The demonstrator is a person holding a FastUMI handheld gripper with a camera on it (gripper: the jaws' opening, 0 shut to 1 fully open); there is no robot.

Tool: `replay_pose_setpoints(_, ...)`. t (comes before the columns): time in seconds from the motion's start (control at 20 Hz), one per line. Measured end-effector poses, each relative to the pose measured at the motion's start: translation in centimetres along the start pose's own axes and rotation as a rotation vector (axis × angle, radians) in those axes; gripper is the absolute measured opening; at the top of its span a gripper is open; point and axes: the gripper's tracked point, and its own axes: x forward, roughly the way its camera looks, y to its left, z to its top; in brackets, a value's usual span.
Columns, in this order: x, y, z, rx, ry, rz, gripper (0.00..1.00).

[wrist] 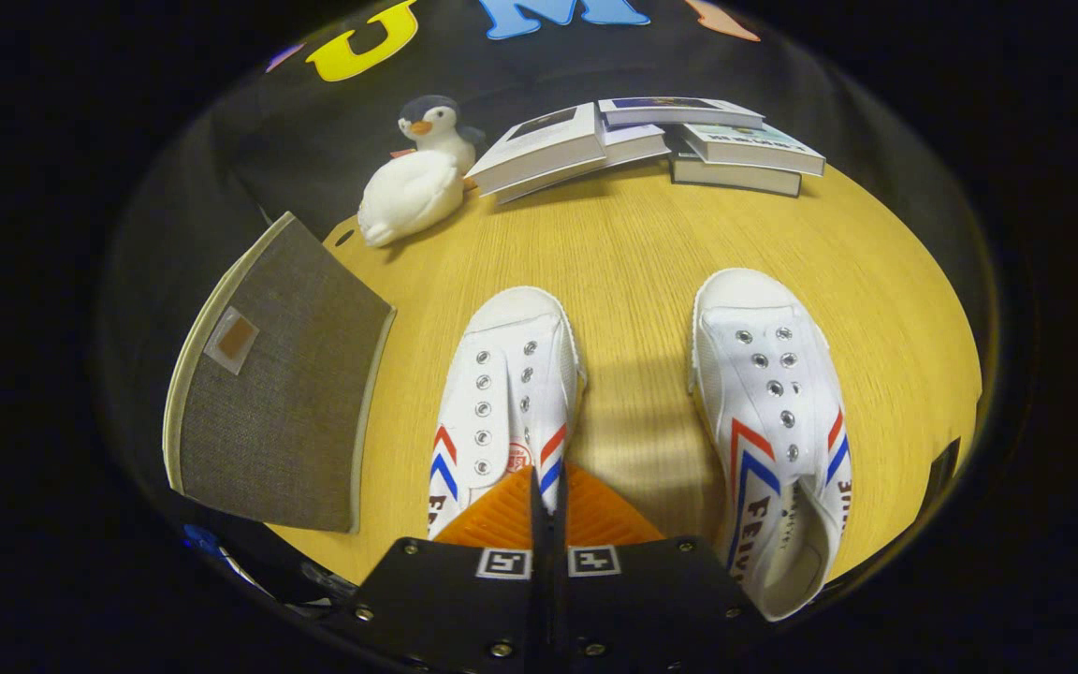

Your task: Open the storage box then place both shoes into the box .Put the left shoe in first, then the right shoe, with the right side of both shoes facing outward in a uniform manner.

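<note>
Two white canvas shoes with red and blue chevrons lie on the wooden table (pixel 633 253), toes pointing away from me. The left shoe (pixel 502 393) sits just ahead of my gripper (pixel 546 505). Its right side wall runs down into the thin gap between my fingers, which are pressed together on it near the shoe's opening. The right shoe (pixel 773 421) lies apart, to the right of the fingers, with bare table between the pair. The grey fabric storage box (pixel 277 412) stands to the left of the left shoe; I see one tilted panel with a small tab, and its inside is hidden.
A white plush penguin (pixel 417 178) lies at the far edge of the table, beyond the box. Several books (pixel 651 140) are stacked loosely at the back, beyond the shoes. The table's edge curves close past the right shoe.
</note>
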Motion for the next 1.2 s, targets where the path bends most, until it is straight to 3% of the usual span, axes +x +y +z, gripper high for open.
replay_pose_setpoints(0.5,-5.1,5.1,4.6,0.16,-0.083,0.151,0.0)
replay_pose_setpoints(0.9,-9.7,12.0,8.6,0.138,-0.119,0.242,0.0)
replay_pose_setpoints(1.2,-10.3,17.3,10.4,0.137,-0.113,0.29,0.0)
